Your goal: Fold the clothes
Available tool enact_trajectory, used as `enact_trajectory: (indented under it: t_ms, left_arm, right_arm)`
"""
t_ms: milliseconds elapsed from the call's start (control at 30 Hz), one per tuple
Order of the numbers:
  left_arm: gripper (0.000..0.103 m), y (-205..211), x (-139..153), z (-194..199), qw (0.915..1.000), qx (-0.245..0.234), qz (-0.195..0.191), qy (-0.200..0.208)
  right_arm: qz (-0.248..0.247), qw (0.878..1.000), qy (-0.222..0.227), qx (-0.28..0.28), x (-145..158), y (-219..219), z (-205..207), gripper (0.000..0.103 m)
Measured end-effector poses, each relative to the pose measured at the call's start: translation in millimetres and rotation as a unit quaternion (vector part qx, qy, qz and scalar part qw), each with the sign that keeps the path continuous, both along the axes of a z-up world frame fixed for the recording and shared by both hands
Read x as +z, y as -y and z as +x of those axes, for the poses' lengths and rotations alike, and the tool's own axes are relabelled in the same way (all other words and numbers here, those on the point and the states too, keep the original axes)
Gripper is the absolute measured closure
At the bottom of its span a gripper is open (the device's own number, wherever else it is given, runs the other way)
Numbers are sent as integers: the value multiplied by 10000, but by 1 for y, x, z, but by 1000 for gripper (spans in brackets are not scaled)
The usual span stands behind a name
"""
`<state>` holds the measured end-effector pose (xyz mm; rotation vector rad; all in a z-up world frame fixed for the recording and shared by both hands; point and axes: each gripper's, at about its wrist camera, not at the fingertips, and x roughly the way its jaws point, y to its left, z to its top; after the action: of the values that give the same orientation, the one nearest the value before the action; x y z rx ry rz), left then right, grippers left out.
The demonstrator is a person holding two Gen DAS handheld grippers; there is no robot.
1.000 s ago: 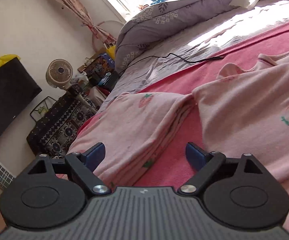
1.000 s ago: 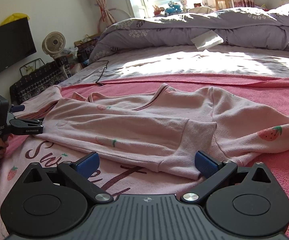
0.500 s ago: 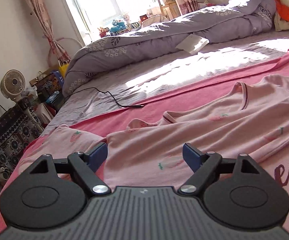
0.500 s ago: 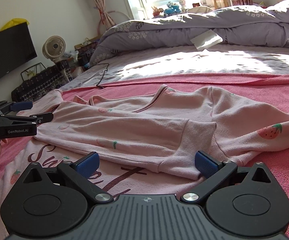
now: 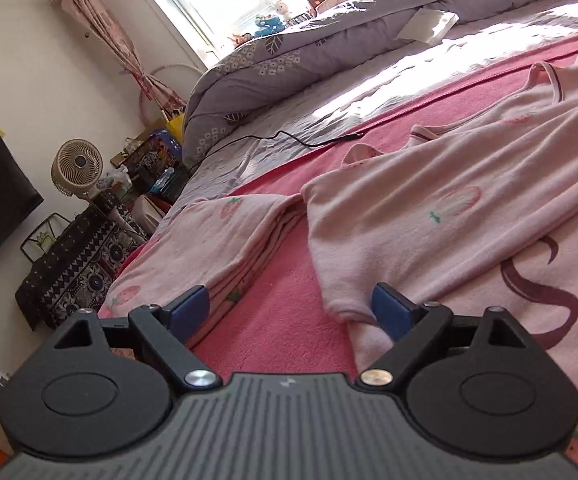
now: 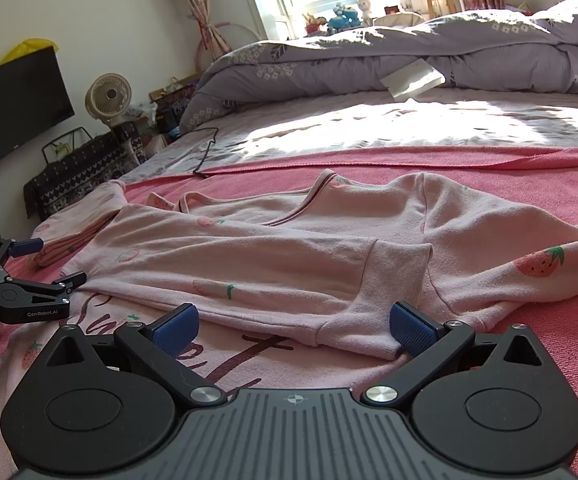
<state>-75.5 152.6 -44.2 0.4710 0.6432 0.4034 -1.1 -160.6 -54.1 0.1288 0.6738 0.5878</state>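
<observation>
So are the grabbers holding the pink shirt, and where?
No. The left gripper is opening with nothing pinched, its pad beside the pink shirt's corner. The right gripper is open, near the cuff.

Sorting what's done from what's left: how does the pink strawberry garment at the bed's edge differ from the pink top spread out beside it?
The garment at the edge is folded into a flat stack of layers; the pink top lies open with one sleeve folded across its front. The stack is compact; the top sprawls wide over the pink blanket. Only the top shows a dark-trimmed neckline. Both are pale pink with strawberry prints.
</observation>
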Motion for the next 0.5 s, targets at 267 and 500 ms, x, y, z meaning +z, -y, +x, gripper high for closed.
enact_trajectory:
  t_ms: [267,500]
  left_arm:
    - [12,5,24,-6,9997,-40,-45,226]
    - [12,10,25,9,9941,-405,-947,348]
  right_arm:
    - [-133,9999,22,-6,0,-4,-1,0]
    - [-405,9991,89,-12,1,-10,-4,0]
